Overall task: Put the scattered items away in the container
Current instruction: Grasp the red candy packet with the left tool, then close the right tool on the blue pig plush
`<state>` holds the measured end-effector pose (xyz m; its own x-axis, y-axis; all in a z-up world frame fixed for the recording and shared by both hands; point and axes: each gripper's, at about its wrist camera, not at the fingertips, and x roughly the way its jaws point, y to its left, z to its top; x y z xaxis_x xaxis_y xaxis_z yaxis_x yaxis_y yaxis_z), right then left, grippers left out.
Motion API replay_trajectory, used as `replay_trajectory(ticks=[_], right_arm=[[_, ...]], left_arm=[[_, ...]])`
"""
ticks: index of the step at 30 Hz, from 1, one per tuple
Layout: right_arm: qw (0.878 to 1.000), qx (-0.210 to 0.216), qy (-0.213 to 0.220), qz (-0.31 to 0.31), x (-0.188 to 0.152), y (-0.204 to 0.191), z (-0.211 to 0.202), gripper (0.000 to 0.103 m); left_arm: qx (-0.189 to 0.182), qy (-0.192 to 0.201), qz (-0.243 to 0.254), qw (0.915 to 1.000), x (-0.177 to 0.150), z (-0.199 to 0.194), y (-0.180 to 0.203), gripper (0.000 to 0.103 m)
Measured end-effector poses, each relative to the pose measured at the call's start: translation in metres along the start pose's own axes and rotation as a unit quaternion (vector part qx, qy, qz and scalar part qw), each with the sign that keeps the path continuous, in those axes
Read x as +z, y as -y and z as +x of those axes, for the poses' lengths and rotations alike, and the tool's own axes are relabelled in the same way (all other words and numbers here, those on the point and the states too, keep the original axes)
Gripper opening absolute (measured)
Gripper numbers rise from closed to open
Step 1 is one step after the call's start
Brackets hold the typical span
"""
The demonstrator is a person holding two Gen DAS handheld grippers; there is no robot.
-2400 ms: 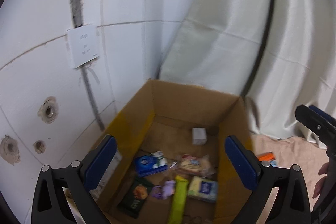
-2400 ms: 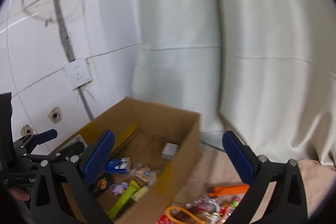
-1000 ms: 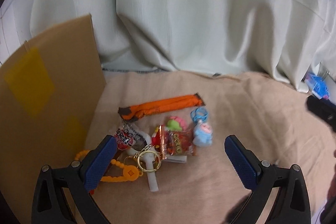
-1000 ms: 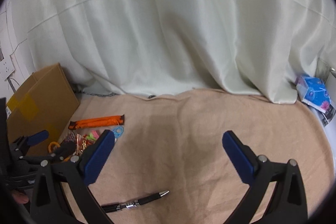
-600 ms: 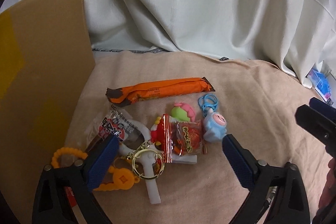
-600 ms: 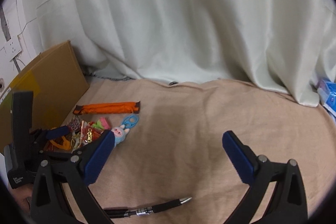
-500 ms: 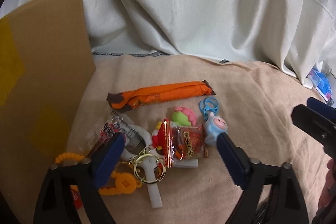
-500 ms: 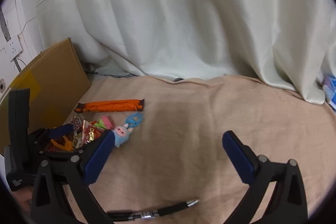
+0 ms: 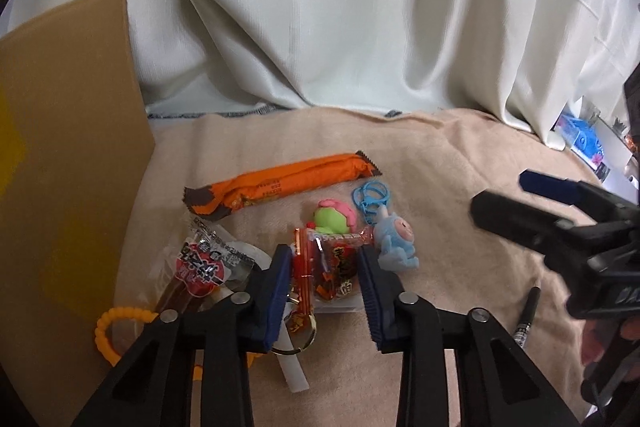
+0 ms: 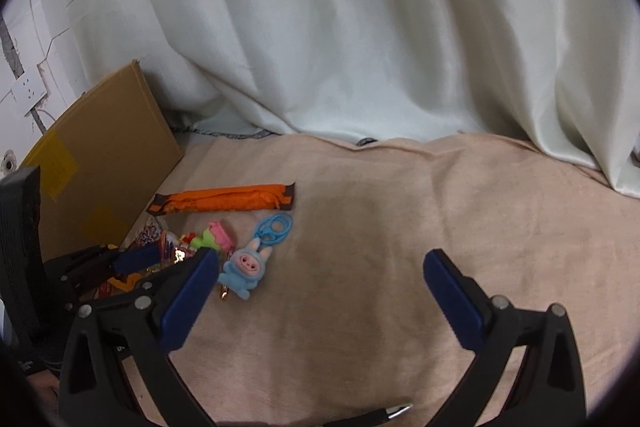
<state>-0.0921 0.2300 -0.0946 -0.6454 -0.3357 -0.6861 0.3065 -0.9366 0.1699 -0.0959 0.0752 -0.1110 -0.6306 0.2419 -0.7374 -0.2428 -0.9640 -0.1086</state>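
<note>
Curtain fabric (image 10: 360, 47) in pale folds is hung across the back, and beige cloth (image 10: 400, 247) is spread over the surface below it. At the left edge a cardboard box (image 9: 68, 131) with yellow tape patches is stood, its outer wall turned toward the clutter. Just beside that wall the scattered items are heaped: an orange snack bar (image 9: 280, 183) lies farthest back, a clear packet with a red label (image 9: 200, 267) nearest the box, a blue pig keychain (image 10: 244, 269) at the right of the pile, and a green and pink toy (image 9: 334, 217) behind a red snack packet (image 9: 336, 267). The red snack packet is bracketed by the left gripper (image 9: 326, 287), whose jaws are closing; whether the pads are already pressed on it cannot be told. The right gripper (image 10: 320, 287) is held spread wide over bare cloth, nothing between its jaws. A black pen (image 9: 526, 315) lies apart, to the right.
</note>
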Motion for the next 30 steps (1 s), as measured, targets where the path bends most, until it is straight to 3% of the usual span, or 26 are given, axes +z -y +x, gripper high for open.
replay_trajectory(ticks=[8,15,21,30], right_arm=[[1.0,0.02,-0.014,-0.016,-0.004,-0.016,0.013,0.102],[0.998,0.039,-0.032,-0.028,-0.007,-0.033,0.026,0.099],[0.997,0.051,-0.043,-0.041,-0.008,-0.047,0.036,0.089],[0.996,0.048,-0.063,-0.036,-0.013,-0.05,0.05,0.081]], left_arm=[[0.007,0.023,0.003,0.9997,0.0,-0.025,-0.005,0.017],[0.014,0.028,-0.008,0.9995,-0.004,-0.041,-0.016,0.016],[0.018,0.044,-0.002,0.9989,-0.007,-0.059,-0.017,0.016],[0.023,0.028,0.004,0.9993,-0.012,-0.055,-0.015,0.017]])
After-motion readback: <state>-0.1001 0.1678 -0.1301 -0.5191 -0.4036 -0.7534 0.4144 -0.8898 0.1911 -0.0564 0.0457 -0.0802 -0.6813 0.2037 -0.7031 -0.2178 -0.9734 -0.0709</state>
